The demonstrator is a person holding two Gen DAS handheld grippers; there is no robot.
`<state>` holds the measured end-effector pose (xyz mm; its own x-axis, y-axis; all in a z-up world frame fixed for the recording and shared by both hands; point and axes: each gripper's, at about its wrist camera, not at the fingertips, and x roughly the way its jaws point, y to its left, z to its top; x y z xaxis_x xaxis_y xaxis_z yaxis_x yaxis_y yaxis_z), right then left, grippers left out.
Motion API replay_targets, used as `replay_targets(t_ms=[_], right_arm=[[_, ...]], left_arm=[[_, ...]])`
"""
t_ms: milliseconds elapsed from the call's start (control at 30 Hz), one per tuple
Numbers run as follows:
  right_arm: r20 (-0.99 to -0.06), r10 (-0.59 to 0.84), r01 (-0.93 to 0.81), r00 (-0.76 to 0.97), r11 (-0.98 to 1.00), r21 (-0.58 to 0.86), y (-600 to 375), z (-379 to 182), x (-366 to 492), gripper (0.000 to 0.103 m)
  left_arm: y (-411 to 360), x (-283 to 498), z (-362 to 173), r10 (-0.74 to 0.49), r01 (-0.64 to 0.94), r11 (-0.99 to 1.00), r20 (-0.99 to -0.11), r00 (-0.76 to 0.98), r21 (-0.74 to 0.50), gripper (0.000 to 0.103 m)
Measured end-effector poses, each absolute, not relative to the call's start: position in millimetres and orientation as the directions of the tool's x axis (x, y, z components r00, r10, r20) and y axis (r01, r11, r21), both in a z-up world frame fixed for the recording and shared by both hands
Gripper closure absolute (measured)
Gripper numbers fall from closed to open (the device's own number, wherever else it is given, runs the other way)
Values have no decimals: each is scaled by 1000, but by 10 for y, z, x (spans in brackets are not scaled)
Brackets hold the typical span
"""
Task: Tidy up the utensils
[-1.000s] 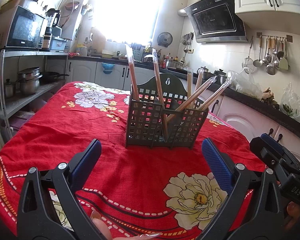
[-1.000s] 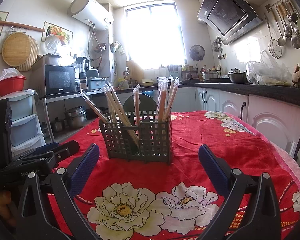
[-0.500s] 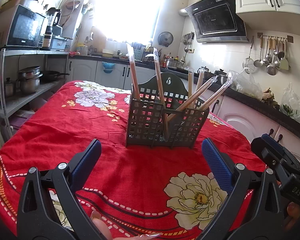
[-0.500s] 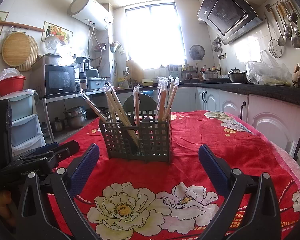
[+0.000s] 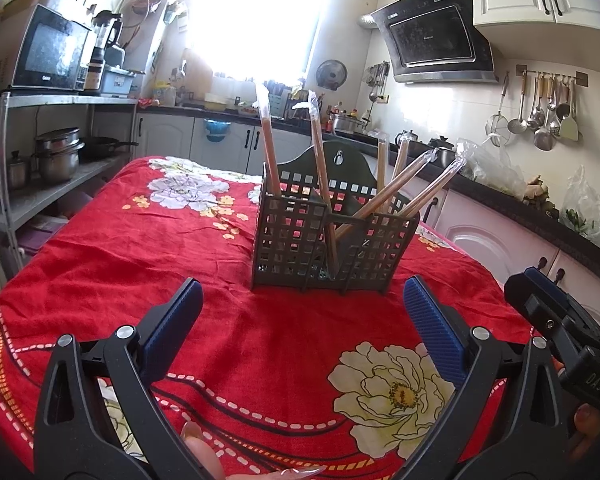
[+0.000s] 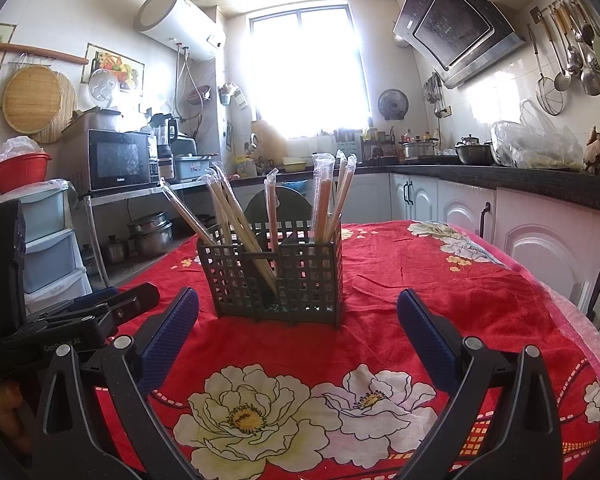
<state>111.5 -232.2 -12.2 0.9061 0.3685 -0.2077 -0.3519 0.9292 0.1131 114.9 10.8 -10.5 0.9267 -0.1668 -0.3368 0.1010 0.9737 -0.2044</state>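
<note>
Both the left gripper (image 5: 302,308) and the right gripper (image 6: 298,320) are held wide open and empty; the utensil basket (image 5: 328,248) (filled with wrapped chopsticks (image 6: 324,200)) is seen just ahead, on the red tablecloth (image 5: 140,248).

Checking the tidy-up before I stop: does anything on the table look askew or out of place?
Nothing is spilled or broken. The holder stands upright on the tablecloth. The wrapped chopsticks are all inside it, though several lean sideways at mixed angles instead of standing straight.
</note>
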Motion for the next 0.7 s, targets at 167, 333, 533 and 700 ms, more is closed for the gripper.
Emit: replay_targets(t_ms=[167, 333, 533, 700], right_arm=[[-233, 350, -333, 907, 937, 111, -2308, -129, 1153, 6], [-275, 326, -306, 904, 945, 114, -2319, -129, 1203, 6], [-378, 231, -207, 896, 973, 103, -2604, -71, 1472, 6], [-554, 35, -36, 832, 999, 8, -3066, -79, 2045, 6]], left_arm=[[122, 1218, -151, -136, 58, 976, -380, 915, -208, 11], [188, 1264, -177, -117, 20, 973, -416, 902, -229, 11], [447, 1304, -85, -42, -77, 975, -514, 857, -209, 11], [1002, 1550, -78, 81, -206, 970, -631, 772, -128, 11]])
